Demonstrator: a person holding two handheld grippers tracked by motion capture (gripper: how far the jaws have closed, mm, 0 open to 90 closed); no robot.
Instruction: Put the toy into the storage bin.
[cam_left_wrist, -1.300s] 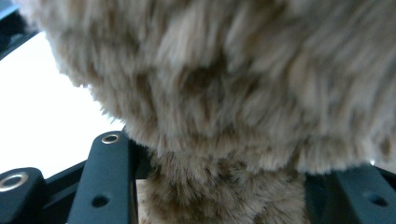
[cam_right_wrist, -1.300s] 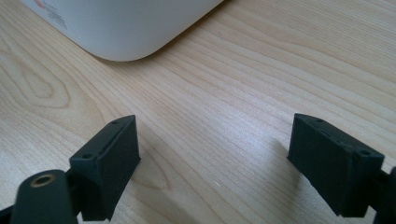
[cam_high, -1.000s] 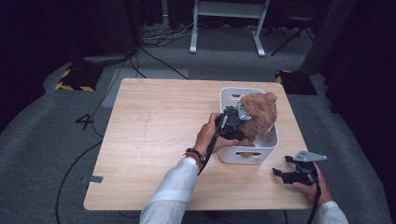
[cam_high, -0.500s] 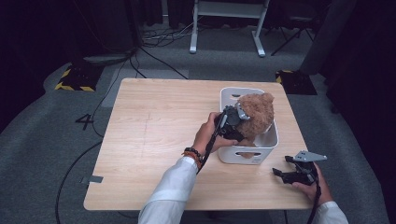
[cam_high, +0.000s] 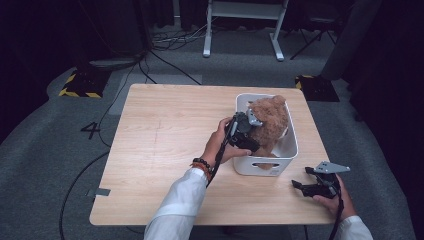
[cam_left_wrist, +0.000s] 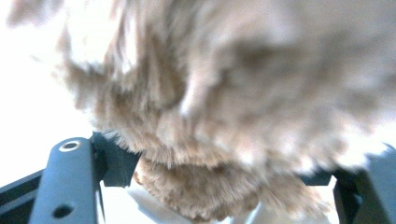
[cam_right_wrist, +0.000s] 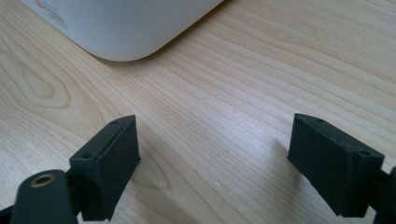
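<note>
A dark room with grey carpet and loose cables is surrounding the wooden table (cam_high: 165, 150) you are working at. Your left gripper (cam_high: 247, 131) is reaching over the near wall of the white bin (cam_high: 290, 150), and its jaws have just been opening around the teddy (cam_high: 270, 120); in the left gripper view the fur (cam_left_wrist: 243, 107) is filling the gap between them, but the jaws are standing about half apart and no longer seem to be pinching it. The teddy is sitting inside the bin, slumped toward the far right corner, with its top poking above the rim. By the look of it you are in the middle of the release: the toy is down and the grip is coming off. Next you are likely needing to spread the jaws a little more, then lift back toward yourself, watching that no fur is snagging and dragging the teddy out. Your right gripper (cam_high: 312, 184) is resting low over the table near the bin's front right corner, jaws wide apart with nothing between them, bare wood (cam_right_wrist: 210, 140) showing in the gap.
</note>
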